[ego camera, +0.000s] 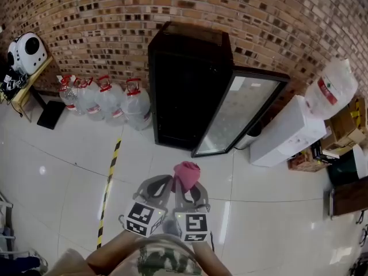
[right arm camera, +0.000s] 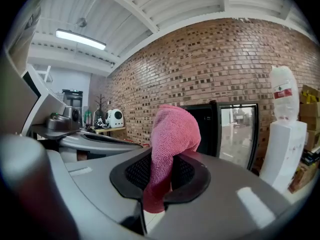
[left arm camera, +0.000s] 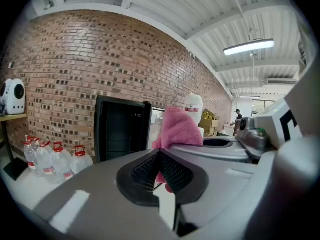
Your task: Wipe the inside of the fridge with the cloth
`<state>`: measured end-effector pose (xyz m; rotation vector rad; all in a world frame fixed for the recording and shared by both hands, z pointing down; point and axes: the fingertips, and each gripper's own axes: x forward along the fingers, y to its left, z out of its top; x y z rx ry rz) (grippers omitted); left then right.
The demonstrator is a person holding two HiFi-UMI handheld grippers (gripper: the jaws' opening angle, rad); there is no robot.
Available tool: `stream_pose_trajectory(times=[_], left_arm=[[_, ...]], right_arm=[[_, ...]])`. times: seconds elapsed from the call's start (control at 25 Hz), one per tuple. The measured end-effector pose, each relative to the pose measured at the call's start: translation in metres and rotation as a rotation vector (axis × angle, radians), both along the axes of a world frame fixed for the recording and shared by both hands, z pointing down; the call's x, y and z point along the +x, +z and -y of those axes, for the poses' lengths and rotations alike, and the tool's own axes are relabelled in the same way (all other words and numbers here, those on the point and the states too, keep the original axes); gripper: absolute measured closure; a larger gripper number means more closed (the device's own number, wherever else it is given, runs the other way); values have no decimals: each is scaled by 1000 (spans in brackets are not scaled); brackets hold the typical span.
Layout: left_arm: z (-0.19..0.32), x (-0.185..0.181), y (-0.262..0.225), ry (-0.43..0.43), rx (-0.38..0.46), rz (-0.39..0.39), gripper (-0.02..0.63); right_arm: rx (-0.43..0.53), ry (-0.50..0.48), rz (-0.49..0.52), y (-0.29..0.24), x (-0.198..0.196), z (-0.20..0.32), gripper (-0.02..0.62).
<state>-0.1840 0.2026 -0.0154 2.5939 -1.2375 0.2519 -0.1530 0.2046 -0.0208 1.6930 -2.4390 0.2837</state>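
A black fridge (ego camera: 187, 96) stands against the brick wall with its glass door (ego camera: 241, 111) swung open to the right; its inside looks dark. The pink cloth (ego camera: 187, 174) bunches above my right gripper (ego camera: 184, 187), which is shut on it, about a floor tile short of the fridge. In the right gripper view the cloth (right arm camera: 172, 134) hangs between the pads of the right gripper (right arm camera: 159, 171), with the fridge (right arm camera: 207, 124) behind. My left gripper (ego camera: 167, 181) sits close beside it, shut with nothing in it. In the left gripper view the cloth (left arm camera: 179, 126) shows just past the left gripper (left arm camera: 159, 154).
Several large water bottles (ego camera: 106, 99) line the wall left of the fridge. A white cabinet (ego camera: 284, 131) with a wrapped bottle (ego camera: 330, 88) stands right of the door, with cardboard boxes (ego camera: 351, 125) beyond. A yellow-black tape line (ego camera: 109, 177) runs along the tiled floor.
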Motion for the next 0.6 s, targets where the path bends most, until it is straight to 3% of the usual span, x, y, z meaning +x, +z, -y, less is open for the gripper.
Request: stream_pose_trajectory(times=[0.24,0.6], left_arm=[[54,20,3,-63,-6,38,621],[114,6,-6,-136,-33,13,621]], right_arm=[[-11,-55,19,10,28,56,537],[-9,-124,41,2,14,120,537]])
